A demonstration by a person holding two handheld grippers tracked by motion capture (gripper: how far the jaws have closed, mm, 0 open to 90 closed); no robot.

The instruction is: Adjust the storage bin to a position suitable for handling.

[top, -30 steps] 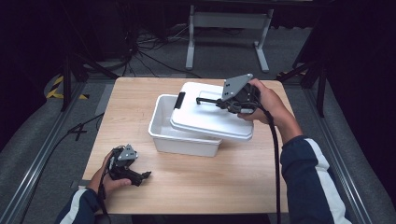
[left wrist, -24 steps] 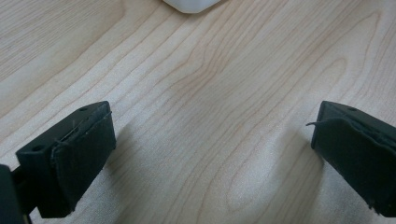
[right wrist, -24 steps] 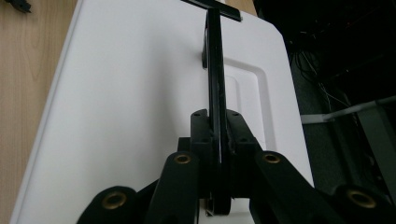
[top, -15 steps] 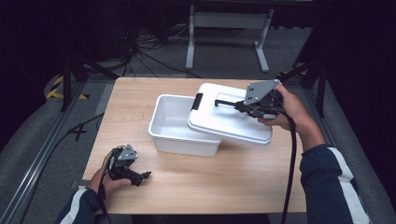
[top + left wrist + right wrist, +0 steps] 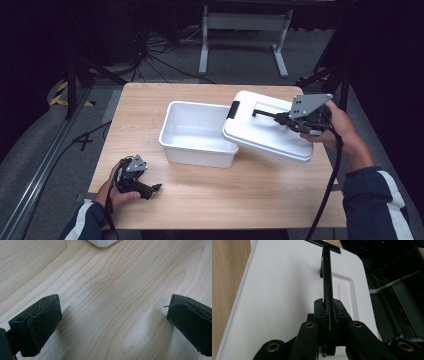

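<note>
In the high view a white bin (image 5: 197,132) stands on the wooden table (image 5: 250,195), and I take this bin as the landmark. The white lid (image 5: 265,132) is tilted: its left edge (the one with a black latch (image 5: 233,109)) rests over the right rim of the bin, and the rest of the lid hangs out to the right of the bin. The right gripper (image 5: 280,118) is at the far right end of the lid and it pinches the black handle (image 5: 260,113) on top of the lid. The left gripper (image 5: 156,188) lies on the table in front of the bin, to its left side, well apart from it, and the person's hand (image 5: 117,192) is around it.

In the left gripper view the two black pads (image 5: 42,325) are spread wide over bare wood with nothing between them. A white corner of the bin (image 5: 102,242) shows at the top edge.

In the right gripper view the pads (image 5: 320,308) are pressed together on the thin black handle (image 5: 326,277), which runs away from them over the white lid (image 5: 274,297) (the table is at the left side of the lid)
</note>
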